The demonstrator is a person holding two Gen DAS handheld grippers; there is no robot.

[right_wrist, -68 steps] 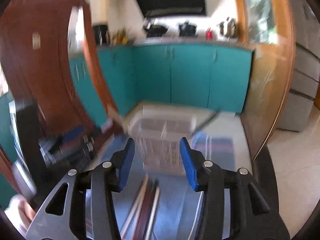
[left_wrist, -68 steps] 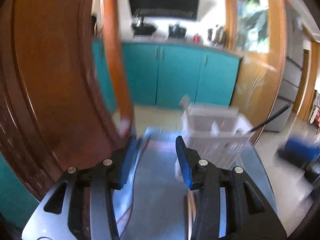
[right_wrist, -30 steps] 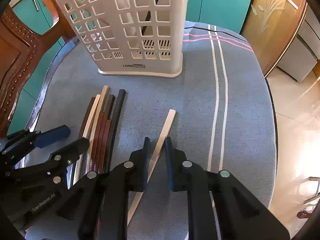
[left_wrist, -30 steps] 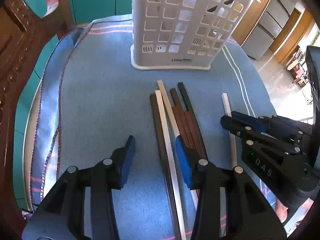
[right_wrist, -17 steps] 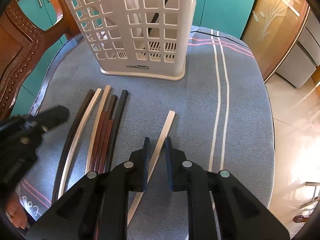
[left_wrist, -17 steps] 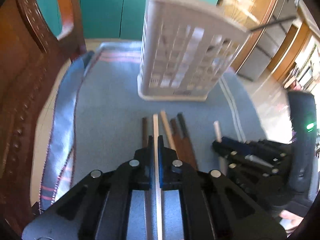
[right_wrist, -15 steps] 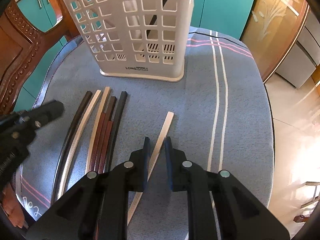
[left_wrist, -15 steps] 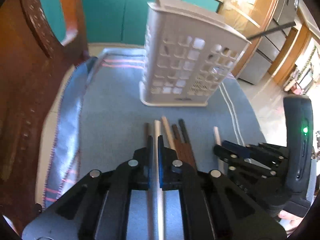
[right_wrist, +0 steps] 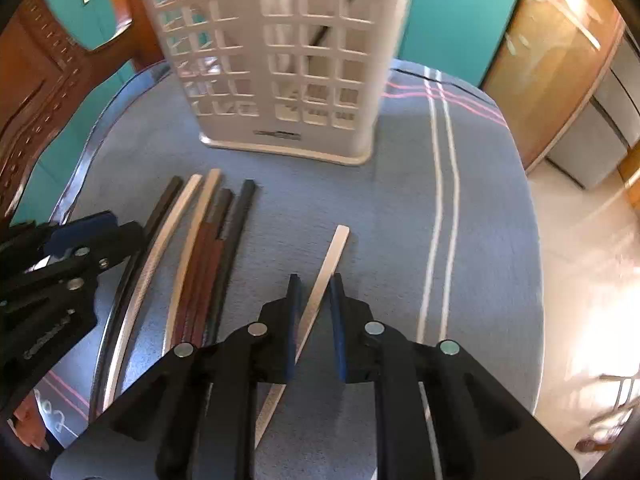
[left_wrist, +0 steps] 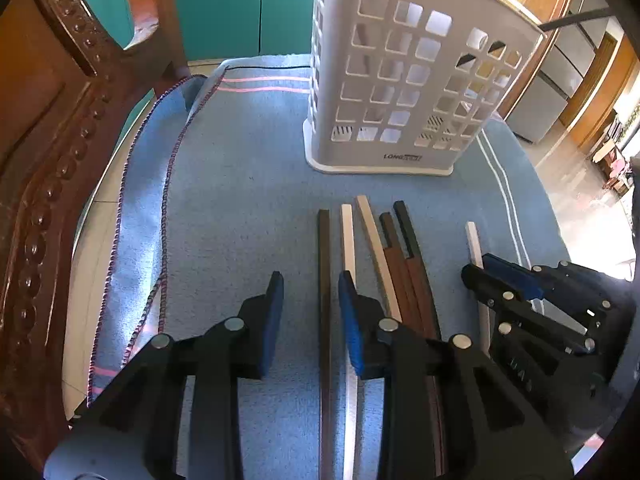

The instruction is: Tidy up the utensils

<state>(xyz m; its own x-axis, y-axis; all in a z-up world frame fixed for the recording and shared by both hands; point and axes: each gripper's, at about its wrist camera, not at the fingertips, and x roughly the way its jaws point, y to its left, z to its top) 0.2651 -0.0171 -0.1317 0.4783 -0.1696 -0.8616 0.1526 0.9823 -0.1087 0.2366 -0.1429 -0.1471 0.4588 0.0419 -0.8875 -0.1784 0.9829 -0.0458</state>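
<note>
Several chopsticks lie side by side on the blue cloth [left_wrist: 240, 200] in front of the white utensil basket [left_wrist: 404, 92]. My left gripper [left_wrist: 310, 292] is open just above the cloth, with the dark chopstick [left_wrist: 324, 280] between its jaws and the white chopstick [left_wrist: 347, 236] at the right jaw. My right gripper [right_wrist: 314, 292] is nearly shut around a lone pale chopstick [right_wrist: 328, 260] lying apart to the right; the stick still rests on the cloth. The basket [right_wrist: 280, 52] holds a black utensil leaning out the top.
A carved wooden chair [left_wrist: 52, 120] stands at the left of the small table. The table edge [right_wrist: 536, 280] drops to the tiled floor on the right. Teal cabinets [left_wrist: 240, 4] stand behind. The cloth's hem [left_wrist: 168, 160] is folded at the left.
My left gripper, shut on the white chopstick half a second ago, has opened and the stick lies among the others. My right gripper stays closed around the pale chopstick and has moved slightly closer to the basket.
</note>
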